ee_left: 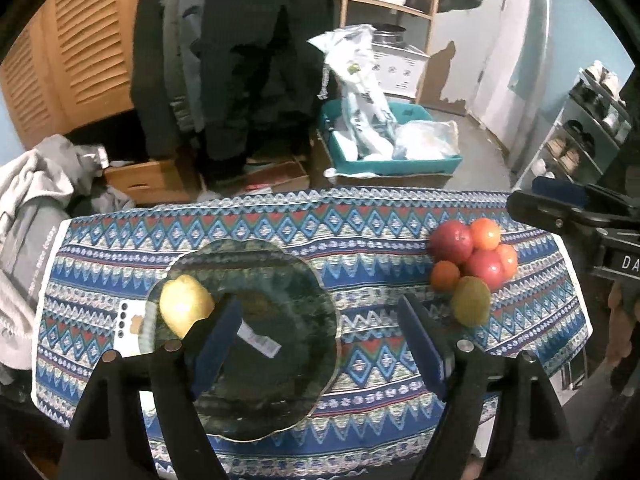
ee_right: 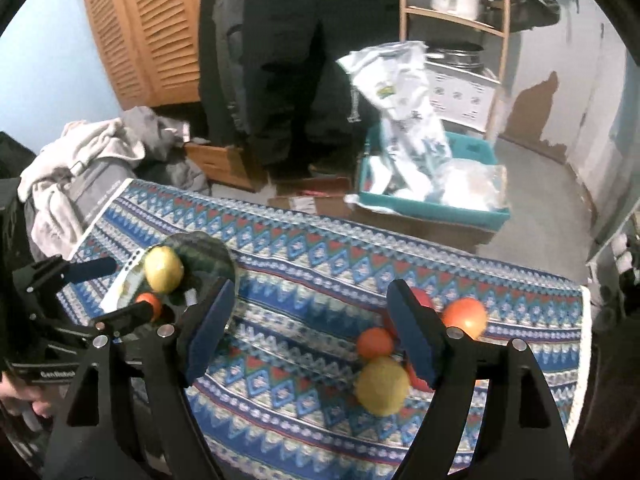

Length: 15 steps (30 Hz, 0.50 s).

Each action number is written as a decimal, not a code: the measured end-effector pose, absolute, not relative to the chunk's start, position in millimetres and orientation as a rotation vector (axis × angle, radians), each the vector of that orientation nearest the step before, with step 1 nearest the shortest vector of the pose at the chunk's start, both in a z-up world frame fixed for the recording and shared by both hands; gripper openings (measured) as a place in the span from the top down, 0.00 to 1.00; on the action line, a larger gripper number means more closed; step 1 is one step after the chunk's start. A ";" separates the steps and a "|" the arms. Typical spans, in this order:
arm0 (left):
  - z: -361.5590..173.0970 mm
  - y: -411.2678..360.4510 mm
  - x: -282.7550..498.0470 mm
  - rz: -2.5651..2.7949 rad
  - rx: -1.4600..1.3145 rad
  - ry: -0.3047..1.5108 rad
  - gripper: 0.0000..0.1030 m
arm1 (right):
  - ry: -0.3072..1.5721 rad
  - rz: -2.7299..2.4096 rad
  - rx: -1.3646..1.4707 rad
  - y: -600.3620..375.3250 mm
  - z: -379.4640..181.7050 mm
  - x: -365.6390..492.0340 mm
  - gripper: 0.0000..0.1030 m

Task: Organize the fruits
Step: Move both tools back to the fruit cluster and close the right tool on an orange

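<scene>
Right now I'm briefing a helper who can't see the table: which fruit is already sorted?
On the patterned tablecloth find the dark glass plate. A yellow-green fruit sits on the plate's left rim. Unlike the piled fruit, it lies apart.

one fruit (ee_left: 186, 306) on the plate (ee_left: 280, 400), fruit pile (ee_left: 472, 264) well right

Tablecloth (ee_left: 360, 236) blue-red-white zigzag; plate (ee_left: 280, 272) dark green; lemon (ee_left: 186, 304) yellow; oranges (ee_left: 485, 233) orange.
</scene>
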<state>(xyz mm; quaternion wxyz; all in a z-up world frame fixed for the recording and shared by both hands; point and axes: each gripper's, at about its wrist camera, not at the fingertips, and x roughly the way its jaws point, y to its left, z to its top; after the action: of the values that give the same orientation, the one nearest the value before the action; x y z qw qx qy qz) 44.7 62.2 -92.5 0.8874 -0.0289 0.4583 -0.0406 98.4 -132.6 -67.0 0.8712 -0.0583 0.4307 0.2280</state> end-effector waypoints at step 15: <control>-74.5 -0.2 56.2 -0.175 -0.002 0.925 0.17 | 0.898 0.346 -0.069 -222.9 -62.2 94.4 0.20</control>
<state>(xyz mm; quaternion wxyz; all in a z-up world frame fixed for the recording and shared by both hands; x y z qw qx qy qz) 56.2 -0.2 -74.5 0.8913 -0.0009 0.4456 -0.0842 94.4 -222.9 -62.2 0.8860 -0.0333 0.4317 0.1663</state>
